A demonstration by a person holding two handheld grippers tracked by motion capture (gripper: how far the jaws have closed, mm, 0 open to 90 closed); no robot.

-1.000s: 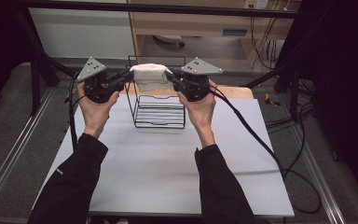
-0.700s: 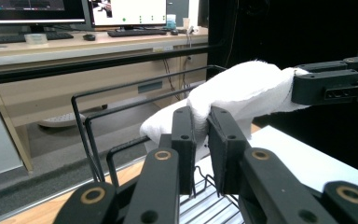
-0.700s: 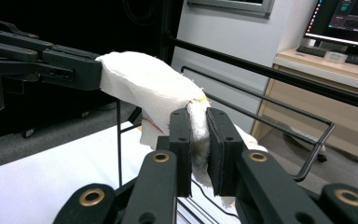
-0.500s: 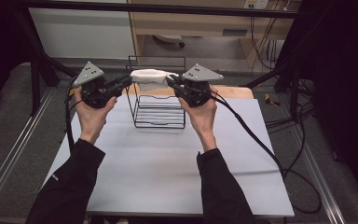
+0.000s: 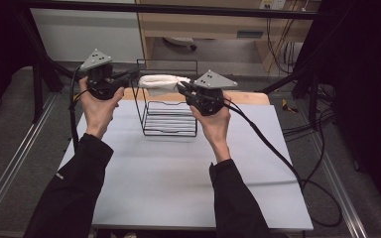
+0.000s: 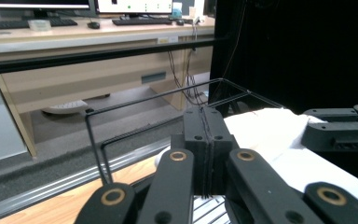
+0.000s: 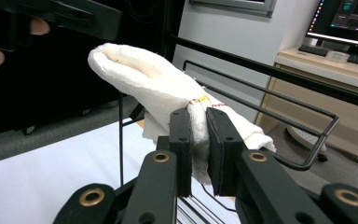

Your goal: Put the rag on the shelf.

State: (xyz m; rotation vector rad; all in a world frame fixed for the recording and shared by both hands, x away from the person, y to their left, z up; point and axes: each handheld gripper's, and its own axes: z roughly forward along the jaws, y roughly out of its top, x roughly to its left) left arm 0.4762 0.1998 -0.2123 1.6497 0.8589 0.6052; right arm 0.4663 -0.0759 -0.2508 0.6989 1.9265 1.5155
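Observation:
A black wire rack (image 5: 168, 124) stands at the back middle of the white table (image 5: 178, 178). Above its top rim hangs a rolled white cloth (image 5: 161, 82). My right gripper (image 5: 181, 88) is shut on the cloth's right end, and the cloth (image 7: 140, 79) bulges out past the jaws (image 7: 198, 135) over the rack's rim (image 7: 279, 98). My left gripper (image 5: 135, 75) is level with the cloth's left end. Its jaws (image 6: 205, 135) are pressed together with nothing between them. The cloth (image 6: 270, 135) lies just to their right, beside the rack wire (image 6: 121, 109).
A black cable (image 5: 268, 144) trails from the right gripper across the table's right side to the floor. A wooden strip (image 5: 248, 97) edges the table's back. Beyond it are a black frame bar (image 5: 178, 9) and a desk with keyboards (image 6: 140, 21).
The right gripper has come down and toward me slightly with the cloth. The cloth now looks longer and more rolled. The left gripper has hardly moved.

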